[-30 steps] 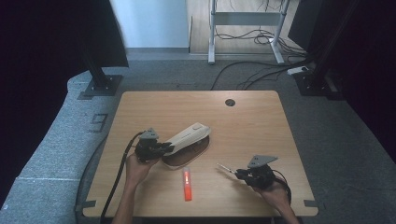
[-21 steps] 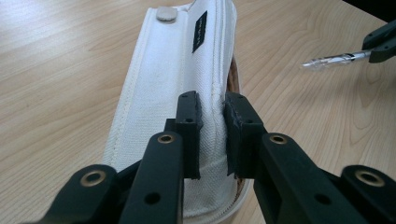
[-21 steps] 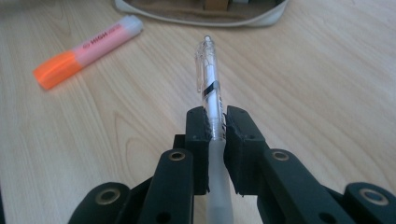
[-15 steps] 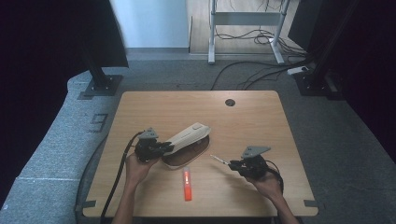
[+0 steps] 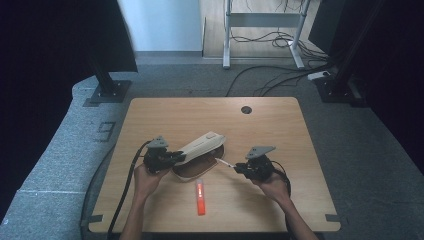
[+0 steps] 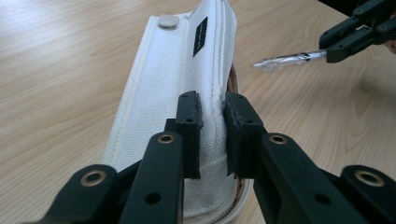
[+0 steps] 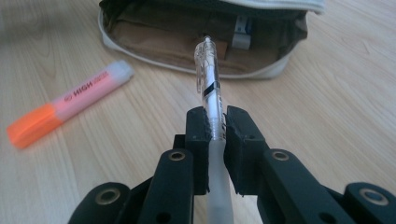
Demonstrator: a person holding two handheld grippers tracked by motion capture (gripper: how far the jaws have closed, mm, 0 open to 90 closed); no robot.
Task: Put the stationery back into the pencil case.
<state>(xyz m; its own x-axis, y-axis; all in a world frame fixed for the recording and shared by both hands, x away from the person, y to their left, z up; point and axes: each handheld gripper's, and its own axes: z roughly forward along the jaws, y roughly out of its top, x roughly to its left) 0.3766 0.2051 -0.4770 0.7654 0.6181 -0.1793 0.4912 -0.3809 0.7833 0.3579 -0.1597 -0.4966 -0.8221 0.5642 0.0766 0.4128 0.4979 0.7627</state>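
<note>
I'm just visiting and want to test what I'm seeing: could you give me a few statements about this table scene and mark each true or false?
1. The right gripper is shut on a clear pen. True.
2. The left gripper hangs open above the table. False: it is shut on the white flap of the pencil case.
3. The highlighter lies inside the case. False: it lies on the table, beside the case.
4. The pen's tip points toward the case's open side. True.
5. The case is zipped shut. False: it is open, its brown lining visible in the right gripper view.
</note>
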